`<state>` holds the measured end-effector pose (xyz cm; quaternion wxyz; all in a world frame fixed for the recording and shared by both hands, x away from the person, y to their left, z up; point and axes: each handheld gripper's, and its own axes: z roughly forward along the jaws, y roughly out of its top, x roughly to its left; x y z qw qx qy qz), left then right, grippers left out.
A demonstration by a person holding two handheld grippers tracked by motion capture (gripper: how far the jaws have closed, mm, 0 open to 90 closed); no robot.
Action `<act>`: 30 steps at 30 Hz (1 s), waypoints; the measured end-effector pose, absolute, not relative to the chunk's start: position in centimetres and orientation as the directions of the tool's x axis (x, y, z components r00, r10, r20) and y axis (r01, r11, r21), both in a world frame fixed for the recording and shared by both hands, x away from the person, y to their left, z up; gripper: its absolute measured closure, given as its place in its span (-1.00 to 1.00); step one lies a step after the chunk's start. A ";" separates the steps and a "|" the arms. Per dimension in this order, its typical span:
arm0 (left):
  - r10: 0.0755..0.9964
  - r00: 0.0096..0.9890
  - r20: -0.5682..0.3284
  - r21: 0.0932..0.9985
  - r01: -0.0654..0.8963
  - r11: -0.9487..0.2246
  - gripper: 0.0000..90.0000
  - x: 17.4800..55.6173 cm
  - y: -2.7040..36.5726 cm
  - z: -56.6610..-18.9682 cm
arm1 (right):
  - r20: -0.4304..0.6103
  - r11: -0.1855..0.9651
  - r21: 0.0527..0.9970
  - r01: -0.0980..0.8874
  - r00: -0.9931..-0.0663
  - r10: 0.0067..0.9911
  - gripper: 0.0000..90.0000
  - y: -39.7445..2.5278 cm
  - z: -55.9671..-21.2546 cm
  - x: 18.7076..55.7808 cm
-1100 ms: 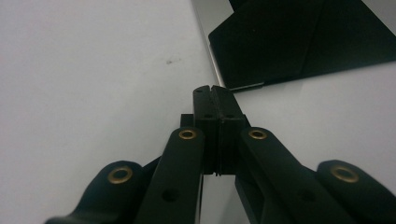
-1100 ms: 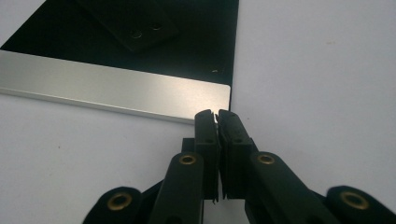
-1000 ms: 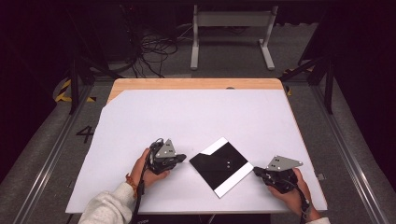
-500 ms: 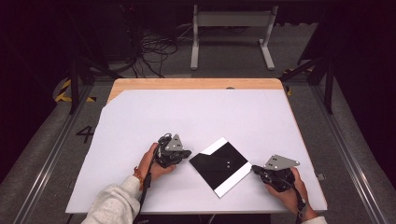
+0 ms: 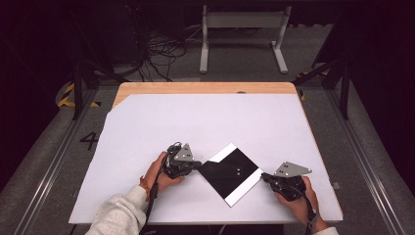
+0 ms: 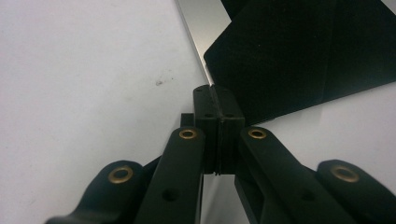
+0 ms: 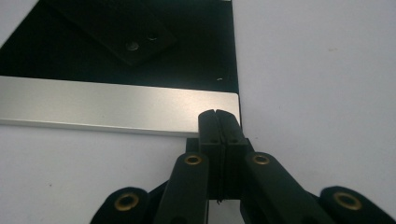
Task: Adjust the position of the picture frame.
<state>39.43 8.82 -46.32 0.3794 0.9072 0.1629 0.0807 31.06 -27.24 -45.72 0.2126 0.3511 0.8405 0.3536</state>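
Your left gripper (image 6: 218, 100) and right gripper (image 7: 218, 122) are both closed, pinching opposite corners of the black folder (image 5: 229, 172), grip itself unclear

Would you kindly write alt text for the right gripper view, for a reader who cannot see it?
The right gripper, its two black jaws pressed together, points at the corner of a flat black panel edged with a silver strip. The panel lies on a white table surface.

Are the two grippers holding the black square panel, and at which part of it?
Both grippers are shut at the black panel: the left gripper at its left corner, the right gripper at the corner of its silver strip. A true pinch cannot be confirmed.
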 end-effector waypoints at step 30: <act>0.327 0.945 0.004 0.681 0.237 -0.693 1.00 35.3 11.3 -46.0 | -0.038 0.425 0.752 0.504 -0.610 0.791 1.00 -23.4 -45.8 37.2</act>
